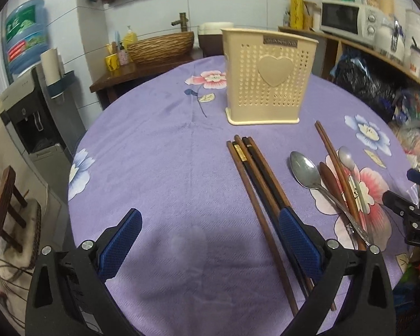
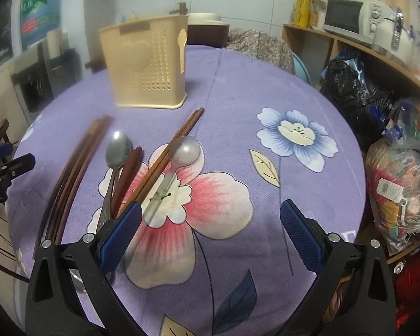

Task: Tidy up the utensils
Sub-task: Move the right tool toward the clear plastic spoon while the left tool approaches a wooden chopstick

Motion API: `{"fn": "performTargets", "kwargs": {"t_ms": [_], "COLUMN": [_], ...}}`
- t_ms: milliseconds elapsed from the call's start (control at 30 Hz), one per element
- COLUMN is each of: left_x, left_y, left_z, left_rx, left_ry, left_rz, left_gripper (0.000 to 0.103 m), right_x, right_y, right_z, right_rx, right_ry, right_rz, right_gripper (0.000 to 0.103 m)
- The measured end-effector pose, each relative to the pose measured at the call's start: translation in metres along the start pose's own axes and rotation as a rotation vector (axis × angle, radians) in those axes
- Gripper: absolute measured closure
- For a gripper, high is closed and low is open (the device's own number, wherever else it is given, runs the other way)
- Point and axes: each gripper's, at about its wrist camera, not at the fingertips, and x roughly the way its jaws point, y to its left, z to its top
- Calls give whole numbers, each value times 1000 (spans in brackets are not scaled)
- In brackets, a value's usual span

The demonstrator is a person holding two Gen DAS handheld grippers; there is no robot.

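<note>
The chopstick bundle (image 1: 254, 184) lies lengthwise, its butts toward the holder (image 1: 268, 78) at the far side of the desk (image 1: 154, 154) and its tips running back toward the near edge, passing under the right finger of the left claw (image 1: 210, 240). That claw is spread and empty, with bare cloth between its fingers, so the bundle sits just to its right rather than in its gap.

The right claw (image 2: 210, 232) is also spread and empty. Beside its left finger lies the mixed pile: a steel spoon (image 2: 117, 151), a brown spoon (image 2: 130, 168), a second chopstick pair (image 2: 170, 151) and a round-bowled spoon (image 2: 183, 149), overlapping and all pointing toward the holder.

The left claw looks nearer the bundle, the right nearer the pile. The holder stands upright and empty-looking, with nothing between it and either group.
</note>
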Motion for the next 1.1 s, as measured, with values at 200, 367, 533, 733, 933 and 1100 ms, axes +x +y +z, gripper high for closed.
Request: {"fn": "performTargets", "kwargs": {"t_ms": [200,367,533,733,933,1100], "left_x": [8,13,16,16,19,17], "left_y": [-12,-9,-5,-9,-15,-13], "left_z": [-2,-4,-7,-12,-17,-20], "left_rx": [43,39,12,12,29,28], "left_ry": [28,47,65,82,101,105], "left_rz": [24,36,31,16,26,35], "left_gripper": [10,10,10,10,10,13], "right_x": [21,33,36,34,31,31], "right_y": [14,24,26,1,-7,-4], "right_z": [7,6,5,3,-1,0], "right_rx": [-9,-36,-39,-31,-24,-37], "right_ry": [57,103,122,133,121,110], "right_rz": [-45,-97,-97,-149,-155,-154], "right_gripper": [5,5,5,5,5,5]}}
